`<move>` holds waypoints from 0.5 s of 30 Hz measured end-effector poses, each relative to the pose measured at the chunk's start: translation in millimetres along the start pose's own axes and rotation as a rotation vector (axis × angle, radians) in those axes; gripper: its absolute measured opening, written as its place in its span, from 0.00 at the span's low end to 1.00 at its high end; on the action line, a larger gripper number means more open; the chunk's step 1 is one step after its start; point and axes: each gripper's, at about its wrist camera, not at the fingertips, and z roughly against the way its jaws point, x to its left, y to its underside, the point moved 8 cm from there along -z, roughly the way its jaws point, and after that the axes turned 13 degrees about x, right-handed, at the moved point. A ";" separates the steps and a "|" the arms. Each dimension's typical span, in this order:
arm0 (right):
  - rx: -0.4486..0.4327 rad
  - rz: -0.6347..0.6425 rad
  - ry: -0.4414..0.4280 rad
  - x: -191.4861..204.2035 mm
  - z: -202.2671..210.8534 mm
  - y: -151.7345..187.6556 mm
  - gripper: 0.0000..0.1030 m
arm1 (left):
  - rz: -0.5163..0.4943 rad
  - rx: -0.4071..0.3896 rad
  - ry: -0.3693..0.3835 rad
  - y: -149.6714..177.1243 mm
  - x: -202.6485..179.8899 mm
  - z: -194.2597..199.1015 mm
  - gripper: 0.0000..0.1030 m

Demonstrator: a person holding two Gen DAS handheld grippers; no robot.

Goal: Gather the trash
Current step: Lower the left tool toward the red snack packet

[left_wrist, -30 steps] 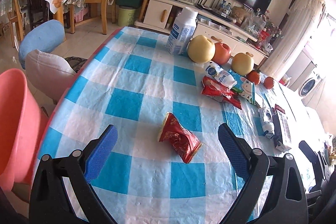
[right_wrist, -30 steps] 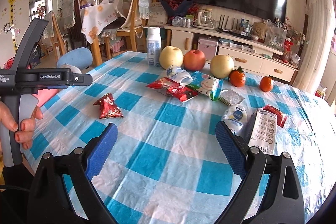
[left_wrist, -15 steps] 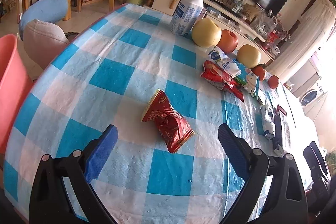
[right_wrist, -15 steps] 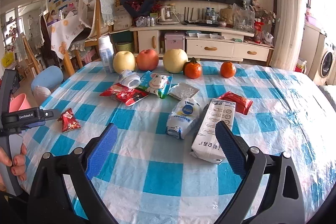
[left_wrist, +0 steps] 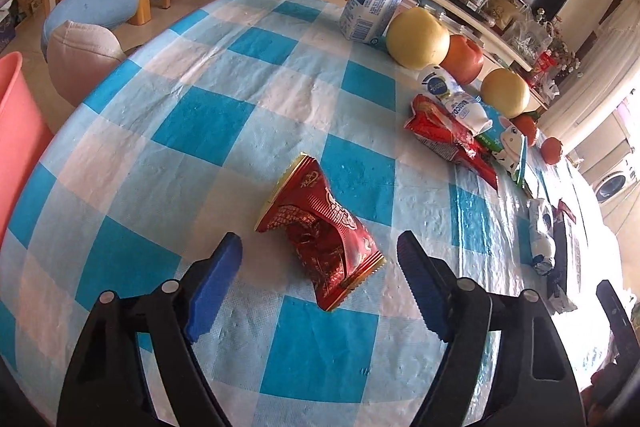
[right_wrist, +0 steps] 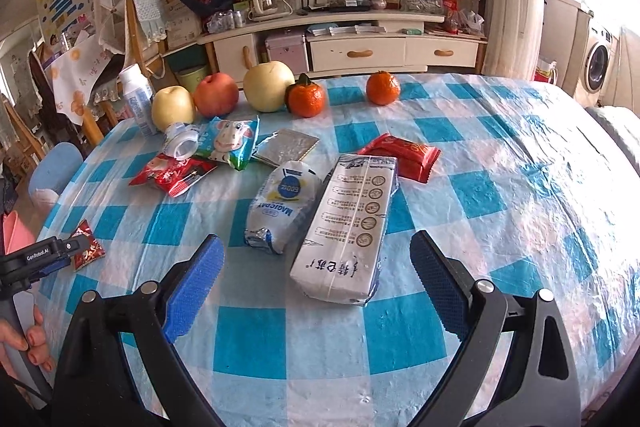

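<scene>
Red foil wrapper (left_wrist: 320, 231), crumpled, is lying flat on the checked worktop (left_wrist: 208, 123), directly ahead of the left tool (left_wrist: 320, 255) and partly between its blue pads. Left tool is standing wide open, gripping nothing; neither pad is touching the foil. The wrapper's long axis is running diagonally, from far-left to near-right of the tool, so the pads are facing its sides at a slant, not square-on. Judgement: a small twist of the wrist would set the pads across the narrow crumpled waist.

Right tool (right_wrist: 316, 267) is also open and empty, pointing at a white carton (right_wrist: 348, 223) and a white pouch (right_wrist: 280, 207) ahead of it. The red wrapper is sitting far off to its left; the left hand is clearly nearer.

A pink bin (left_wrist: 16, 131) is showing beyond the worktop edge, left of the left tool.
</scene>
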 end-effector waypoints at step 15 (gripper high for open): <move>0.011 -0.022 -0.091 4.5 -35.2 -19.3 0.92 | -0.081 -0.023 -0.085 -7.1 -24.1 -10.2 0.68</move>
